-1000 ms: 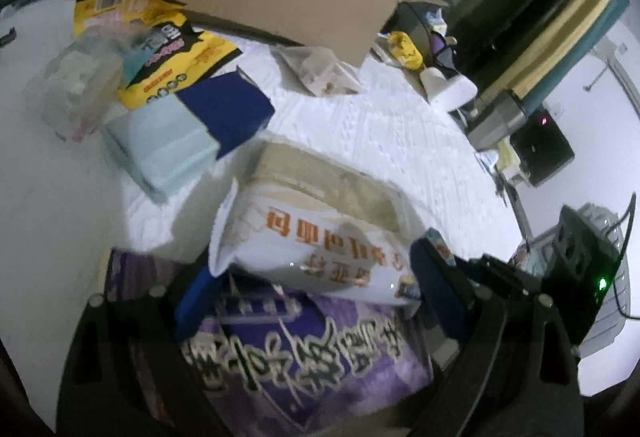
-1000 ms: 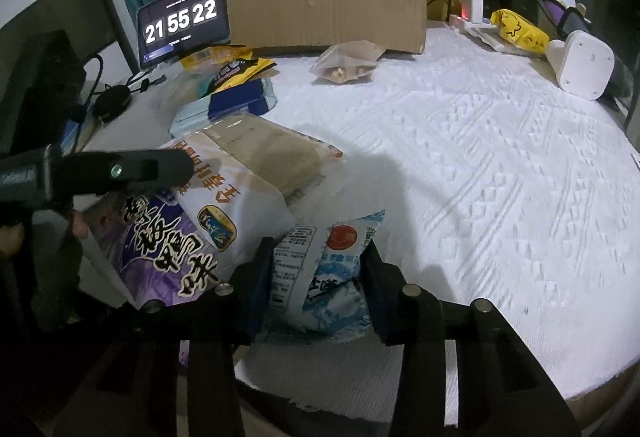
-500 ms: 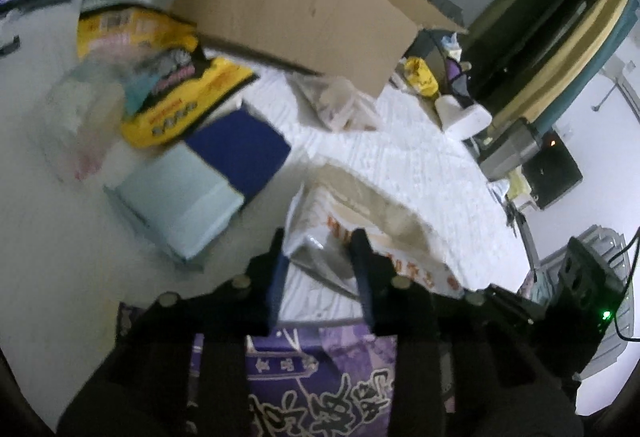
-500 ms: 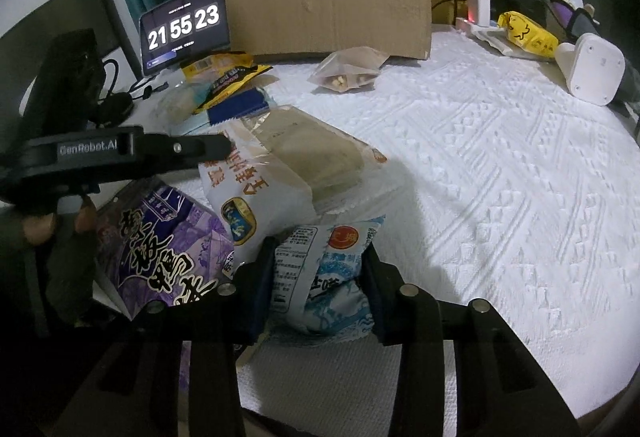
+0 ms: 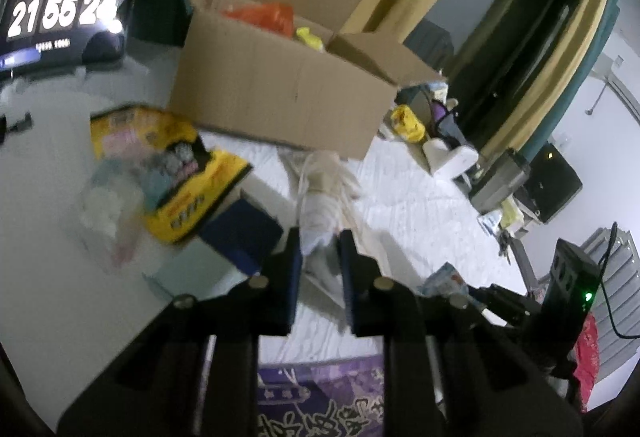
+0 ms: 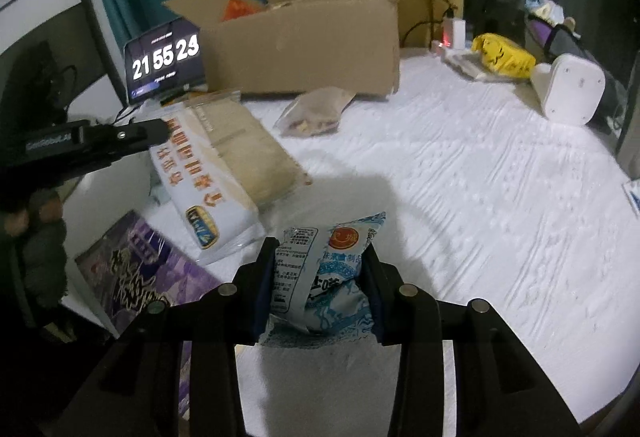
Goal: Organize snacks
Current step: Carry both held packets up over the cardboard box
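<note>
My left gripper (image 5: 319,243) is shut on the crumpled edge of a white snack bag (image 5: 320,213) with orange lettering. In the right wrist view that white bag (image 6: 224,173) hangs tilted from the left gripper (image 6: 160,129), its lower end above the table. My right gripper (image 6: 320,257) is shut on a blue-and-white snack packet (image 6: 320,277), held just over the white tablecloth (image 6: 460,197). An open cardboard box (image 6: 304,45) with orange and yellow packs inside stands at the back. A purple snack bag (image 6: 140,277) lies flat under the left gripper.
A yellow snack bag (image 5: 180,173), a dark blue box (image 5: 240,233) and a clear pouch (image 5: 108,205) lie left of the box. A small clear bag (image 6: 316,109) lies before it. A clock display (image 6: 164,57), a white device (image 6: 572,89) and a yellow bag (image 6: 504,55) line the back.
The left gripper's jaws went from wide apart to shut on the white bag's edge and rose, lifting the bag off the purple one. The right gripper shifted a little with its packet.
</note>
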`<state>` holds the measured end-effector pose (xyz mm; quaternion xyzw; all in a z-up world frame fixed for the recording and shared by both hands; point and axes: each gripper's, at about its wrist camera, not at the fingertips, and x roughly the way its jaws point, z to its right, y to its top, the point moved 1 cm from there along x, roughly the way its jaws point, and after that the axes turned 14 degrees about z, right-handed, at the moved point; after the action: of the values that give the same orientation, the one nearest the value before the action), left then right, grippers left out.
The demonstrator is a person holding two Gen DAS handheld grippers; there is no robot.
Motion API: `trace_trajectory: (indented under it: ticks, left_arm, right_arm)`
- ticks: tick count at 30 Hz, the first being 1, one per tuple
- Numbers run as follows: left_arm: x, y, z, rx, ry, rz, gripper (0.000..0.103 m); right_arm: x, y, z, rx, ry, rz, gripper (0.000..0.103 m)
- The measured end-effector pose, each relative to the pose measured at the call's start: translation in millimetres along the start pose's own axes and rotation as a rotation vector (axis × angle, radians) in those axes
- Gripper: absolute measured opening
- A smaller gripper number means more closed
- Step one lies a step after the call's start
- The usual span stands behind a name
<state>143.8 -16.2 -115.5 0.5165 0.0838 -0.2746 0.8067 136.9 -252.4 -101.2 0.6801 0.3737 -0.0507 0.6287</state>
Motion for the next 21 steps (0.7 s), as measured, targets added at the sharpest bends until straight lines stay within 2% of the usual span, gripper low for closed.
trace_trajectory:
  ticks: [11, 21]
  left_arm:
    - [-10.2, 50.7, 8.6, 0.057, 0.016, 0.106, 0.018]
    - [-2.2, 89.9, 10.7, 0.106, 0.036, 0.164, 0.018]
  right_arm:
    - [6.3, 52.6, 12.4, -0.036, -0.011, 0.093, 0.041]
    - [19.5, 107.2, 24.1, -0.068, -0.019, 0.177, 0.041]
